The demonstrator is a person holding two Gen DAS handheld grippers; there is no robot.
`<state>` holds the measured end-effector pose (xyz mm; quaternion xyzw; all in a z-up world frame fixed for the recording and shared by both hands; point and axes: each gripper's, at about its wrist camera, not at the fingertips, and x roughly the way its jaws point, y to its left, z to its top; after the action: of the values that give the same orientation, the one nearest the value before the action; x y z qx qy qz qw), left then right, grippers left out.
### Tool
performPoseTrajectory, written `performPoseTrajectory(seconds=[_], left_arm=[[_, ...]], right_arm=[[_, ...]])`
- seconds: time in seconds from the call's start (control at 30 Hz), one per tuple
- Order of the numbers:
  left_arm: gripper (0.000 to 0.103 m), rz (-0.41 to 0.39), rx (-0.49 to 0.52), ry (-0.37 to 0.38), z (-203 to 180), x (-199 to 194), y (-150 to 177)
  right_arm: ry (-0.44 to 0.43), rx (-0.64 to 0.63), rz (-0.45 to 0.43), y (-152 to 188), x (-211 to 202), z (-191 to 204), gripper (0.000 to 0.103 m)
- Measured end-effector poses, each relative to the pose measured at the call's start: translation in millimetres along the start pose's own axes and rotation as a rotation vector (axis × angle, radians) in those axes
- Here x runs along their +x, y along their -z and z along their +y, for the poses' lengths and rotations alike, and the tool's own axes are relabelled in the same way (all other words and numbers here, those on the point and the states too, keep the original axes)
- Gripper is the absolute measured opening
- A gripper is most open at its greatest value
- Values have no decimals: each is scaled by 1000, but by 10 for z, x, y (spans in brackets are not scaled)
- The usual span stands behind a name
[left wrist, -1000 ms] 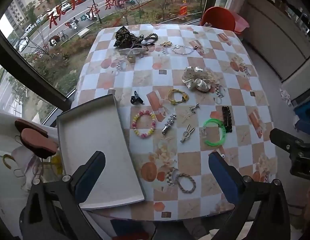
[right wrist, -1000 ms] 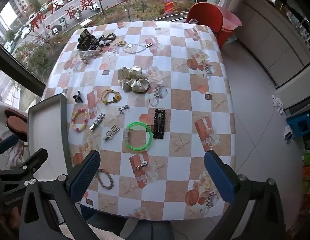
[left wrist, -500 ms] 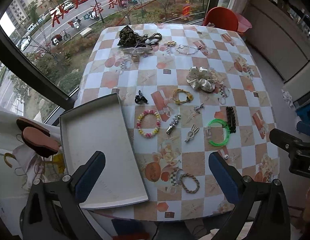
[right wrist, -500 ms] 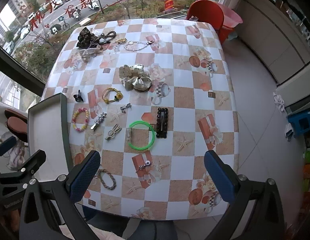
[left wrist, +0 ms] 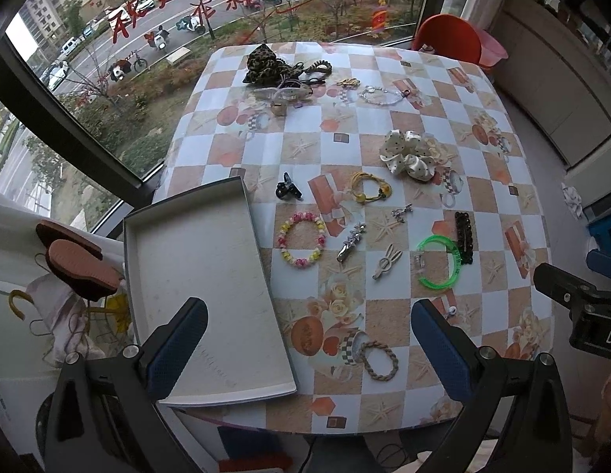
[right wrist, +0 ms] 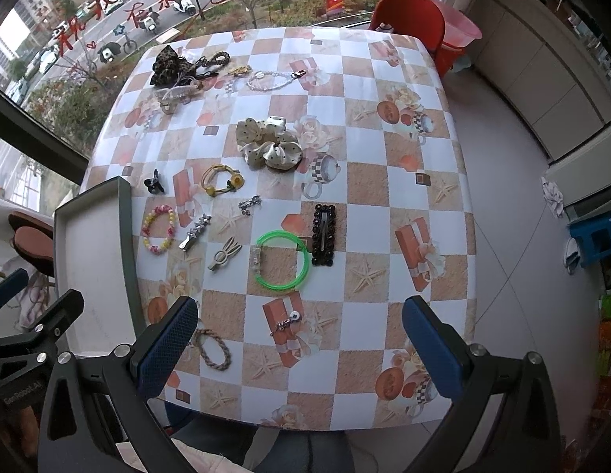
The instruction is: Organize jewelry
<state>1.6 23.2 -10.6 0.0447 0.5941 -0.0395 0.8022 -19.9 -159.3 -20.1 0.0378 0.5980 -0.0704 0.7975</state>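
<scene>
so both your grippers hang above the near edge of the table (left wrist: pixel 502 126), jaws spread wide and holding nothing: left gripper (left wrist: pixel 309 349) at the bottom of its view, right gripper (right wrist: pixel 299 345) likewise. the jewelry lies scattered over the middle of the frame, none of it in the tray (left wrist: pixel 203 276) at lower left, so by my reading sorting hasn't begun.

watch the small flat pieces. the rabbit clip (right wrist: pixel 224 257) and star clip (right wrist: pixel 195 232) lie close together on a slick cloth, so wide jaws could nudge one while closing on the other, or skid a piece away. the green bangle (right wrist: pixel 281 259) touches the black clip (right wrist: pixel 324 234); lifting one may drag the other. the rope band (right wrist: pixel 211 349) sits just beside your right gripper's left pad, easy to knock. the tray overhangs the table edge, so a hard drop could tip it.

against a second ago, everything sits a little lower and larger in both views; you've eased forward, nothing on the table moved.
</scene>
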Motion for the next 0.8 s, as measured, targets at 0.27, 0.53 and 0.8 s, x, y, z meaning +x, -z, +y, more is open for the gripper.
performPoseTrajectory(seconds=[0.27, 0.53, 0.8], left_arm=[[103, 0, 0, 0, 2, 0, -1], [103, 0, -1, 0, 22, 6, 7], [103, 0, 0, 0, 20, 5, 4]], right_arm=[[-1, -1, 1, -7, -6, -1, 103], [0, 0, 1, -2, -8, 10, 103], [0, 0, 1, 12, -7, 13, 103]])
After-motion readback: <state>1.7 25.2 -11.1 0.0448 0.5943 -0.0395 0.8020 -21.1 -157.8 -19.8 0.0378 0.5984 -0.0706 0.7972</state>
